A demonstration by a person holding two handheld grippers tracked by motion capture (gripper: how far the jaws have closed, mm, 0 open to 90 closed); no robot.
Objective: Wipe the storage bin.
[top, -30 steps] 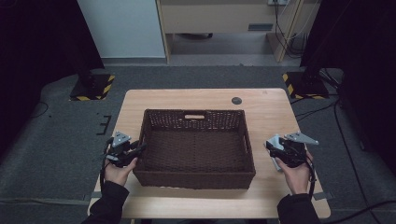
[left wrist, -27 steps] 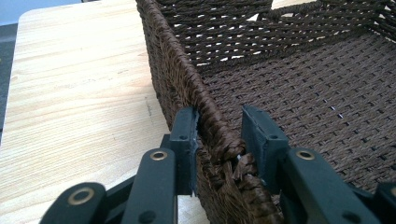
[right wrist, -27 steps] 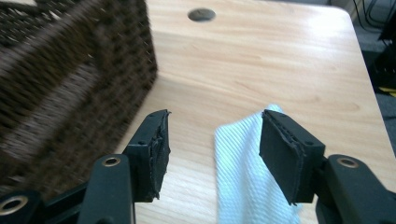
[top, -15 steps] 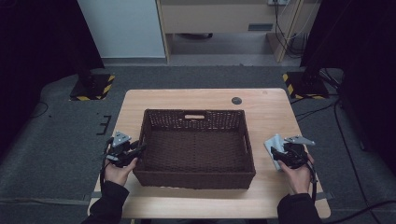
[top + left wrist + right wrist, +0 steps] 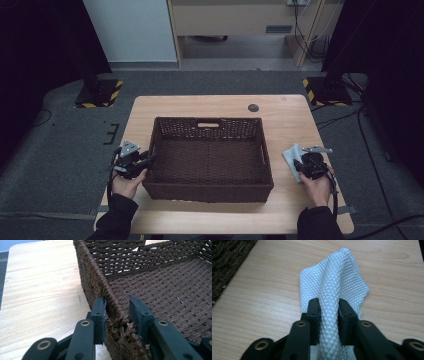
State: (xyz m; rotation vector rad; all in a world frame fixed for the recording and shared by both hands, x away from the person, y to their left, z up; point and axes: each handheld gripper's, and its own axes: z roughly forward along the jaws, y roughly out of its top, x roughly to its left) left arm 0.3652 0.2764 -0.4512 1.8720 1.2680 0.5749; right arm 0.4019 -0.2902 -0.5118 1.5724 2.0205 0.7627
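A dark brown woven basket (image 5: 210,187) sits in the middle of the wooden table. My left gripper (image 5: 145,161) is shut on the basket's left rim (image 5: 115,312), one jaw outside the wall and one inside. A pale blue-white waffle-textured cloth (image 5: 292,157) lies on the table right of the basket. My right gripper (image 5: 301,166) has just closed its jaws on this cloth (image 5: 337,287), pinching a raised fold between the pads (image 5: 315,312). The rest of the cloth spreads on the wood beyond the jaws.
The table (image 5: 200,107) has bare wood behind the basket, with a small dark round disc (image 5: 253,107) near its back edge. A corner of the basket (image 5: 227,260) lies to the left of the cloth. Dark floor and stands surround the table.
My right gripper has come down onto the cloth and its jaws have closed on a fold of it. The left gripper has stayed on the basket rim.
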